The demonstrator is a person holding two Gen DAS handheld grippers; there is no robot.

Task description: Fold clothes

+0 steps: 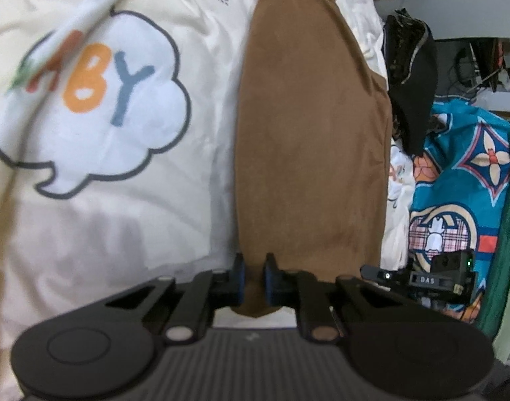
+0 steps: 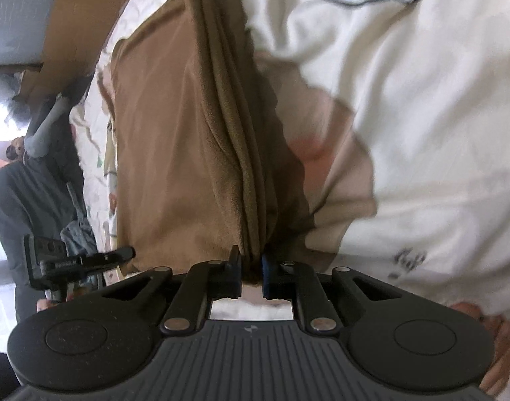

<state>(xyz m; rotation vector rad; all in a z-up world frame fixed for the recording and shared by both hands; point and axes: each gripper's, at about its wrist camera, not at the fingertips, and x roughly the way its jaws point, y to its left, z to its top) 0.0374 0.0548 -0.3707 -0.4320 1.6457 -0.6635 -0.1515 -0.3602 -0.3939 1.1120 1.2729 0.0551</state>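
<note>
The brown garment lies stretched over the cream sheet with its cloud print, and its near edge is pinched at two spots: the left gripper is clamped on a flat part, the right gripper on a bunch of gathered folds. Beside the brown garment lie a dark garment and what looks like a teal patterned cloth, blurred at the left view's edge

The brown soft cloth garment runs ahead of the jaws and is cut off by the top edge in both views. Left of the jaws, the cream printed fabric's coloured lettering is blurred and partly folded under.
</note>
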